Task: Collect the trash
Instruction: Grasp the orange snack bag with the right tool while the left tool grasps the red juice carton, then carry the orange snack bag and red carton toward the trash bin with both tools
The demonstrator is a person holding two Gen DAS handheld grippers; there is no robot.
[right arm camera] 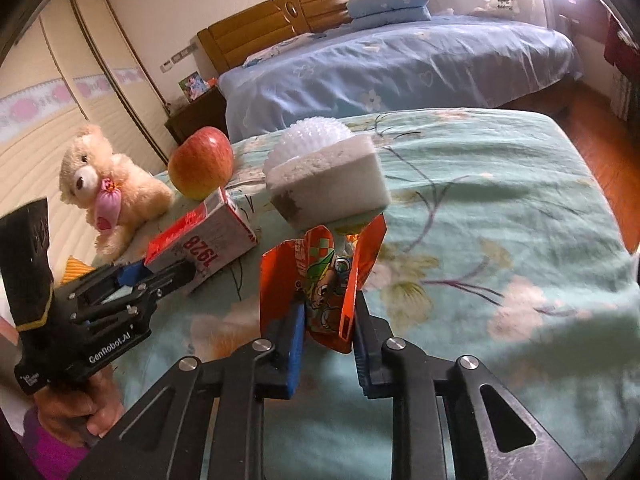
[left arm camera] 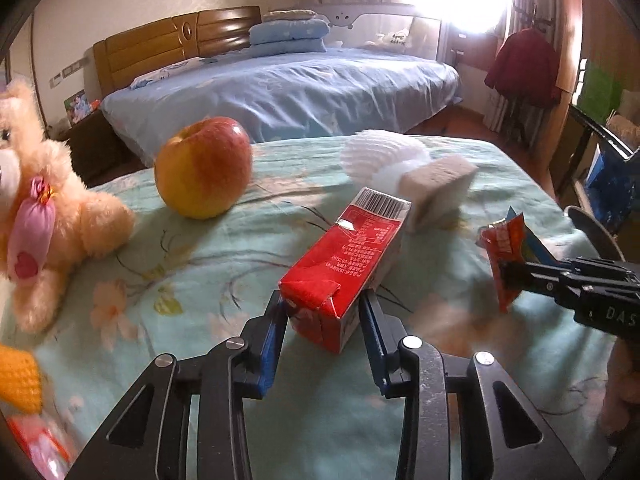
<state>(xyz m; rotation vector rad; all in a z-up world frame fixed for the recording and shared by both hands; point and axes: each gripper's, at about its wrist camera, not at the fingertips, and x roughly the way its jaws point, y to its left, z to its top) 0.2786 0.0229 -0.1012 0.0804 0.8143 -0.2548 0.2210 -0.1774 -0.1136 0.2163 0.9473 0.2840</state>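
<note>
The left gripper (left arm camera: 323, 312) has its blue-padded fingers (left arm camera: 276, 332) pressed against both sides of a red carton (left arm camera: 340, 268), a creased paperboard box with a folded, taped end, a barcode on its far end, small white print on top too fine to read, and "1928" printed on its pale side in the right wrist view. The carton's near end is held between the fingers; its far end points toward a sponge (left arm camera: 436, 188). The right gripper (right arm camera: 326, 320) has its fingers (right arm camera: 294, 336) closed on a wrapper (right arm camera: 324, 280), a crumpled, glossy orange foil packet bearing a cartoon figure and a green-and-white checker patch; it stands upright between the pads. The left gripper's black frame (right arm camera: 108, 312) reads "GenRobot.AI", and the right one shows the letters "DAS" in the left wrist view. Both pieces of trash sit over a bed (right arm camera: 500, 208) covered in a soft mint quilt with a flower print. On it lie the sponge, a grey-white block with a rough dark patch at one corner, a white ribbed foam net (left arm camera: 372, 152) just behind it, a smooth red-and-yellow apple (left arm camera: 204, 168), and a fluffy cream teddy (right arm camera: 108, 184) with a pink pouch at its neck. A hand (right arm camera: 76, 408) grips the left gripper's handle.
</note>
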